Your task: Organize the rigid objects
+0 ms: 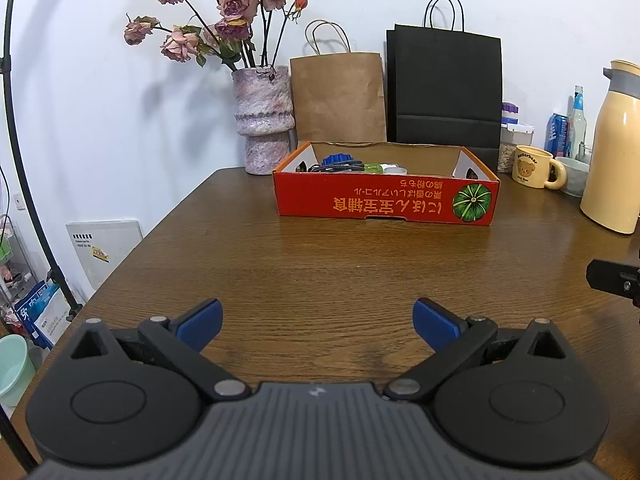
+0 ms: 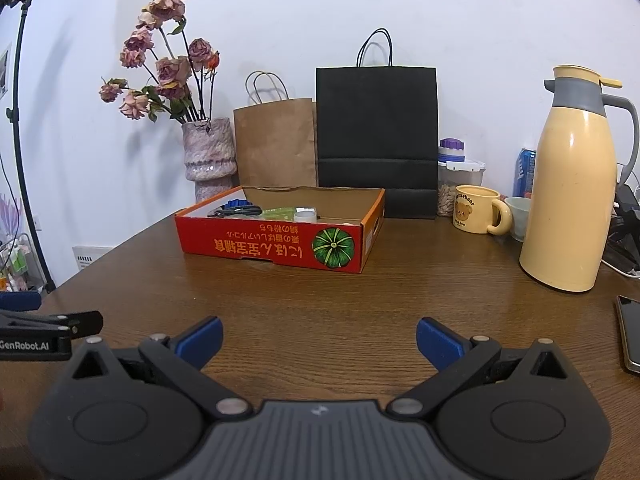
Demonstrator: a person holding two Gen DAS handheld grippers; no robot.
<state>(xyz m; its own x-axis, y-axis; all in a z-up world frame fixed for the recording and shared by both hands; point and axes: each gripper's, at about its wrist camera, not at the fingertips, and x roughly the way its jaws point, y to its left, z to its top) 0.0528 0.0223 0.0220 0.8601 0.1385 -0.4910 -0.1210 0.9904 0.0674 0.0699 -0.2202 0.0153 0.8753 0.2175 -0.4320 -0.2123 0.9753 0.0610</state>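
Note:
A red cardboard box (image 1: pixel 384 200) with a pumpkin print stands on the brown table toward the back; it also shows in the right wrist view (image 2: pixel 276 246). Inside it lie a blue round object (image 1: pixel 338 159), a dark cable (image 1: pixel 332 168) and a green and white item (image 1: pixel 384 169). My left gripper (image 1: pixel 318 322) is open and empty, low over the table well in front of the box. My right gripper (image 2: pixel 319 340) is open and empty, also in front of the box. Part of the right gripper (image 1: pixel 616 280) shows at the left view's right edge.
A vase of dried roses (image 1: pixel 266 120), a brown paper bag (image 1: pixel 338 96) and a black bag (image 1: pixel 446 88) stand behind the box. A bear mug (image 2: pixel 478 209), a small bowl (image 2: pixel 518 212), jars, a cream thermos (image 2: pixel 568 204) and a phone (image 2: pixel 630 334) are at the right.

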